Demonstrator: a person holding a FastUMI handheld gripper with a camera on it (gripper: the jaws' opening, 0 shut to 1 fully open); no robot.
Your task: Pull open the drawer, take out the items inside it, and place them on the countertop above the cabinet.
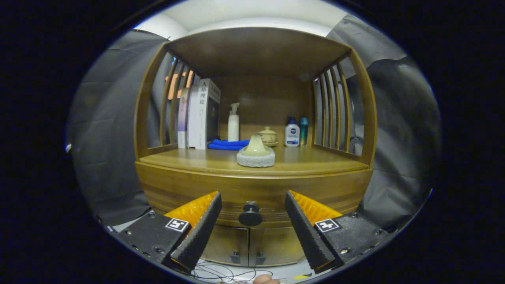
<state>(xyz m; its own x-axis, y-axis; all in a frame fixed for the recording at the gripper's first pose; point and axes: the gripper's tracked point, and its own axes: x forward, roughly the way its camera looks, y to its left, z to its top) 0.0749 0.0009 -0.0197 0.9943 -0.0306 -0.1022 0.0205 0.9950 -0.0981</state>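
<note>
A wooden cabinet stands ahead with its drawer front (pixel 181 189) closed below the countertop (pixel 307 163). A dark round knob (pixel 250 215) sits in the middle of the drawer front. My gripper (pixel 252 201) is open, its fingers spread to either side of the knob and a little short of it, touching nothing. What lies inside the drawer is hidden. On the countertop near its front edge rests a pale cone-shaped object on a grey round pad (pixel 255 154).
Further back on the countertop are upright books (pixel 201 114), a white pump bottle (pixel 233 123), a folded blue cloth (pixel 229 144), a small lidded ceramic pot (pixel 268 136) and two bottles (pixel 296 132). Slatted sides and a top shelf enclose it. Two small doors (pixel 248 246) sit below the drawer.
</note>
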